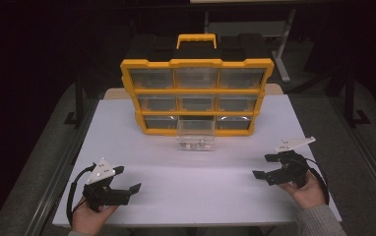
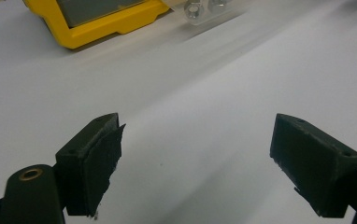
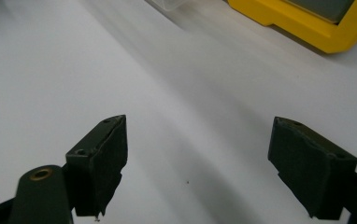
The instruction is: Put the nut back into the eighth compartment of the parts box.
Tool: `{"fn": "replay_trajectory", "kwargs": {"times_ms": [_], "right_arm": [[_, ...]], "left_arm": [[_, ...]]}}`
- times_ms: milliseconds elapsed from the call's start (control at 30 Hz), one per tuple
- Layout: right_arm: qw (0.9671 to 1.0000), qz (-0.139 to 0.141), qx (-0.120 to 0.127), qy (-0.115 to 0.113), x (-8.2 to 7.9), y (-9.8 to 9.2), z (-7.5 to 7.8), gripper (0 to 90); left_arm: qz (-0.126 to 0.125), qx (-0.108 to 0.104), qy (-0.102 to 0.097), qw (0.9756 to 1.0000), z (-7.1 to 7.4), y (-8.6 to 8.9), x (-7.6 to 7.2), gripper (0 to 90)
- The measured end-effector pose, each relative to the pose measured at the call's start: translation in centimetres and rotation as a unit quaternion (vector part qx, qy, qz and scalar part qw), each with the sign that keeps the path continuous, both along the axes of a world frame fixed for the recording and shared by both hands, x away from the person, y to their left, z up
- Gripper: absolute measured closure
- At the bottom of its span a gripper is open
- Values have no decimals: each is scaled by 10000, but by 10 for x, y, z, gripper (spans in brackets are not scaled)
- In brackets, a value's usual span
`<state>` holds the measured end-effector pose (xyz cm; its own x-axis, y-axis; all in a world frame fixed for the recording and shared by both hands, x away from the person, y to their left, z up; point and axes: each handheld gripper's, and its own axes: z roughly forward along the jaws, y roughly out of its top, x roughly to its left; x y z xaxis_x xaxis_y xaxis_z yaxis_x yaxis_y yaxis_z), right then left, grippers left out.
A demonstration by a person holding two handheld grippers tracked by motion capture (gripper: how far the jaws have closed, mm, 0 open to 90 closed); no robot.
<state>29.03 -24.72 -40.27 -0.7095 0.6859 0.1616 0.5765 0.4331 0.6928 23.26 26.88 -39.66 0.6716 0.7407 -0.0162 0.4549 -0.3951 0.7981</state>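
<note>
High view: a small clear plastic drawer [image 1: 196, 137] sits pulled out of the bottom row of a yellow organiser box [image 1: 196, 96], in the middle slot. Its long axis runs from the box toward the person, so its open front end points at the near edge of the white worktop [image 1: 196, 191]. The drawer is see-through, with thin walls, and a few small metal nuts lie inside near its front. In the left gripper view the same drawer [image 2: 204, 9] shows at the top edge, with two nuts visible through the wall.

The box stands upright at the far middle of the worktop, with three rows of three clear-fronted drawers and a yellow handle on top.

The left hand-held gripper [image 1: 129, 179] is near the left front corner of the worktop, well apart from the drawer; its jaws stand wide open with nothing between them. The right hand-held gripper [image 1: 266, 166] is near the right side, also well apart from the drawer, jaws spread wide and empty.
</note>
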Motion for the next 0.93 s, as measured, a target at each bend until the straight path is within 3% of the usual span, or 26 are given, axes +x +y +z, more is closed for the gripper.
{"fn": "replay_trajectory", "kwargs": {"times_ms": [533, 667, 867, 933], "right_arm": [[9993, -201, 304, -40, -23, -22, -12, 166], [9990, -259, 329, -129, -30, -26, -17, 156], [9988, -335, 293, -185, -36, -27, -18, 157], [9988, -313, 275, -259, -37, -25, -16, 157]], "left_arm": [[-159, 81, 31, 9998, -4, -2, 0, 153], [-149, 8, 50, 9999, -5, -4, -1, 153], [-182, 130, 53, 9997, -7, -1, 1, 153], [-125, 54, 51, 9999, -7, -1, 1, 153]]}}
